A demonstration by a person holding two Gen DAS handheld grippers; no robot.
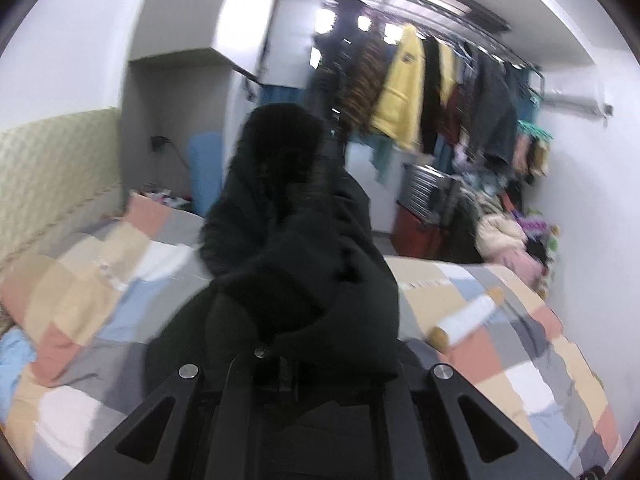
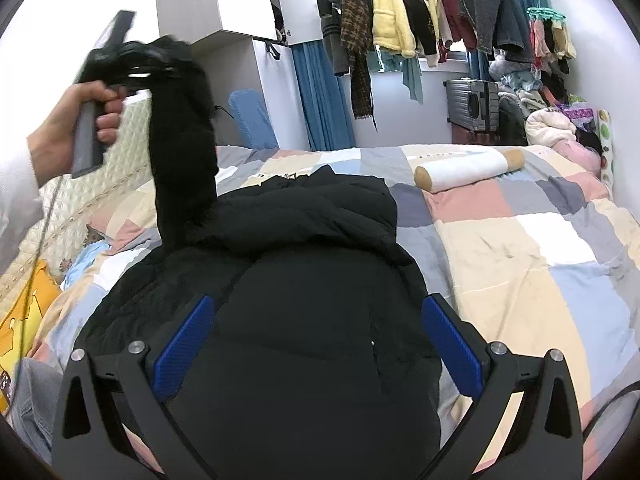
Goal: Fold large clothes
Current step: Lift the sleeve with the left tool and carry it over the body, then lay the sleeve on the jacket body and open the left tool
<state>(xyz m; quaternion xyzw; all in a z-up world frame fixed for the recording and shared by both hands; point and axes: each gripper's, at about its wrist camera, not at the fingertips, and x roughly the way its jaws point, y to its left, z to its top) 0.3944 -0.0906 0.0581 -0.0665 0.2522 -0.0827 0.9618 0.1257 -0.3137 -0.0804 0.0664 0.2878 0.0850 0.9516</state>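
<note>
Lying on the patchwork bed [image 2: 520,248], the black coat [image 2: 304,320] has one sleeve [image 2: 180,152] lifted, clamped in the left hand-held gripper [image 2: 132,60]; right hand-held gripper [image 2: 316,344] gapes above it, bolster [image 2: 468,170] beyond.

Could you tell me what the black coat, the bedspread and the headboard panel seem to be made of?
Black coat: matte, puffy quilted fabric, probably padded synthetic; a fuzzy, fur-like trim shows on the lifted part.
Bedspread: soft woven cloth, likely cotton, printed in pastel blocks; it wrinkles.
Headboard panel: cream, tufted, slightly glossy padding, possibly faux leather.
</note>
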